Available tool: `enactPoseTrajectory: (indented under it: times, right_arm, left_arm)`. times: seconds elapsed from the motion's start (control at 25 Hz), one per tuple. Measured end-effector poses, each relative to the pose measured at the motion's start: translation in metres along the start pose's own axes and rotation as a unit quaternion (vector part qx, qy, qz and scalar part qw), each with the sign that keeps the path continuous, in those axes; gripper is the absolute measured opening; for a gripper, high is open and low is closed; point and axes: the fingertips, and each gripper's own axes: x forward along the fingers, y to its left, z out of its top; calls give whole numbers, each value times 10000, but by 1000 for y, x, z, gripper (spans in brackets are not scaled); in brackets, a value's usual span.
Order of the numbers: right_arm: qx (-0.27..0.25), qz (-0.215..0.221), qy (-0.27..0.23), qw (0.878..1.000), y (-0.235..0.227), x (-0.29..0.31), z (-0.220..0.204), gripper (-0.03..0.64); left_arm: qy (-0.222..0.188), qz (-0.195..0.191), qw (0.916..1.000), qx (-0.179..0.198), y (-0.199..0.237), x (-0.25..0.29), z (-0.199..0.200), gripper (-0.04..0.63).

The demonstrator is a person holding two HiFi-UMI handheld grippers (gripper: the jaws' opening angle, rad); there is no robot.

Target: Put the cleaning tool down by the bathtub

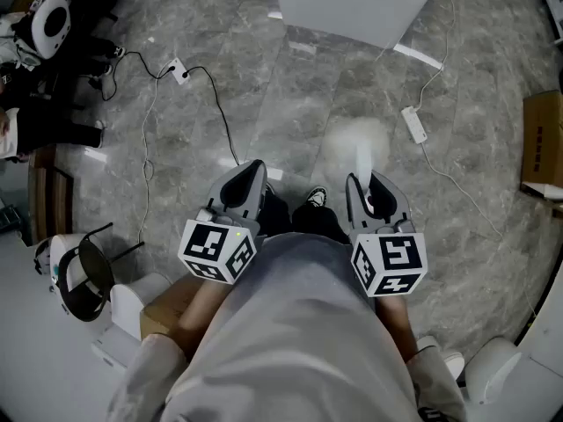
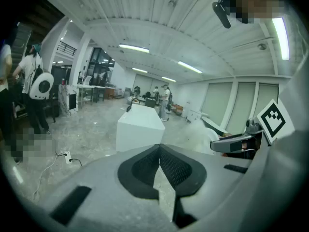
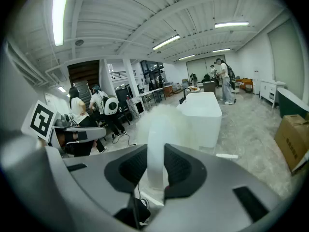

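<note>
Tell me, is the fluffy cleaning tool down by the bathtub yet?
Not yet. Done: the cleaning tool is picked up. In hand: the right tongs grip it above the floor; the left tongs are shut, empty. Left: carry it to the bathtub ahead and put it down.

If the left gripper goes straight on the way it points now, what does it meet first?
Likely the white bathtub, straight ahead of the left gripper; the floor before it looks free, but depth is unclear.
</note>
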Motion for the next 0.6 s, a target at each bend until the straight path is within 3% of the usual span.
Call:
enactPoseTrajectory:
  times: [0.6]
  right_arm:
    - [500, 12, -6, 9987, -29, -7, -11, 91]
  left_arm:
    - [229, -91, 9997, 66, -12, 21, -3, 9]
